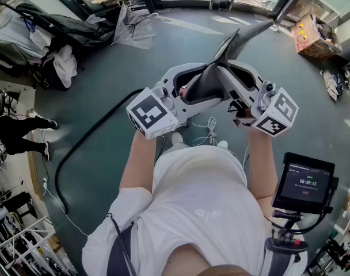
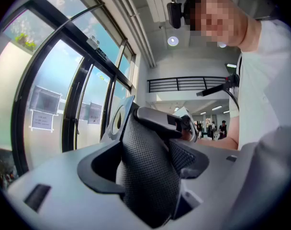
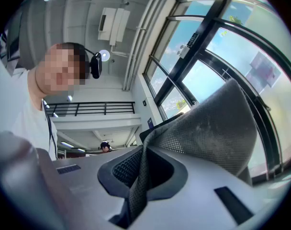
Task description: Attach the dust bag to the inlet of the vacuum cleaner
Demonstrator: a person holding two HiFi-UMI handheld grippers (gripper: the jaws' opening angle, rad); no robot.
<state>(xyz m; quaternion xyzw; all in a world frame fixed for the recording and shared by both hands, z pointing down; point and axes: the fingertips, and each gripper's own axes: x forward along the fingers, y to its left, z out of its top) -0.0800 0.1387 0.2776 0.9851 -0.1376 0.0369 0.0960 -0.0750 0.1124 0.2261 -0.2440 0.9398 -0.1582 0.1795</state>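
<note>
I clamp my right gripper [image 3: 141,176] on the dark grey perforated fabric dust bag [image 1: 208,80]; my left gripper [image 2: 148,176] gapes around its bulk, the bag stretching away from me.

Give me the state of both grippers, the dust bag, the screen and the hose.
left gripper: jaws wide apart, bag bunched between them.
right gripper: jaws shut on a thin fold of the bag.
dust bag: held up between both grippers, not on any inlet.
screen: lit, showing a timer.
black hose: lying curved on the floor.
</note>
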